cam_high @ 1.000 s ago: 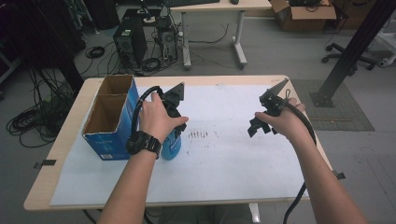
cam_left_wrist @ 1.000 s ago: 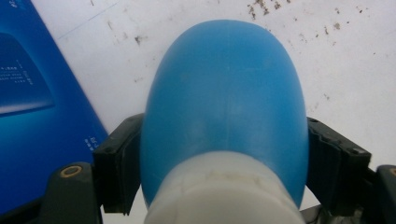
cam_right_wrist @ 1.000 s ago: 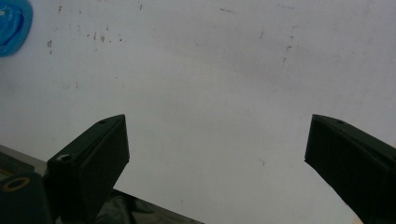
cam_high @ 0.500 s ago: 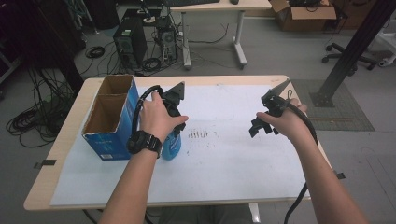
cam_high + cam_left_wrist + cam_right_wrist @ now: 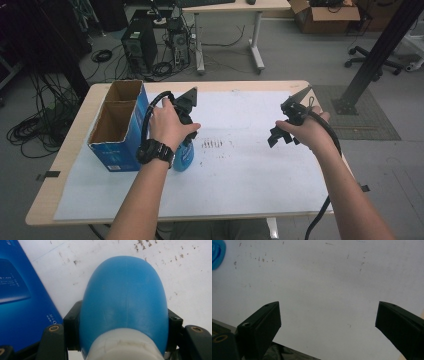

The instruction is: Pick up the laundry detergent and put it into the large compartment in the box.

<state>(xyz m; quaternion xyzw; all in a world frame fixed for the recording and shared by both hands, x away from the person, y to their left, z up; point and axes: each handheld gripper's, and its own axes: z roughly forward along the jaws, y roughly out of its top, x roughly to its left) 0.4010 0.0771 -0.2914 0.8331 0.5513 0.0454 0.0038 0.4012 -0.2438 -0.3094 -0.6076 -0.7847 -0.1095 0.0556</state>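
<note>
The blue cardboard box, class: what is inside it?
The blue cardboard box stands open-topped with two compartments. Bare brown inner walls show in both; no contents are visible. The compartment floors are shadowed and partly hidden by the walls, so small items could lie there unseen.

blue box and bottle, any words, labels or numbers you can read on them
Box, left gripper view: rows of small white print on the darker panel, too blurred to read.
Box, same view: a short white line near its lower edge, too small and tilted to read.
Box, high view: pale print on the blue side, too small to read.
Bottle: plain blue with a white neck, no text.
Nothing can be quoted with confidence.
</note>
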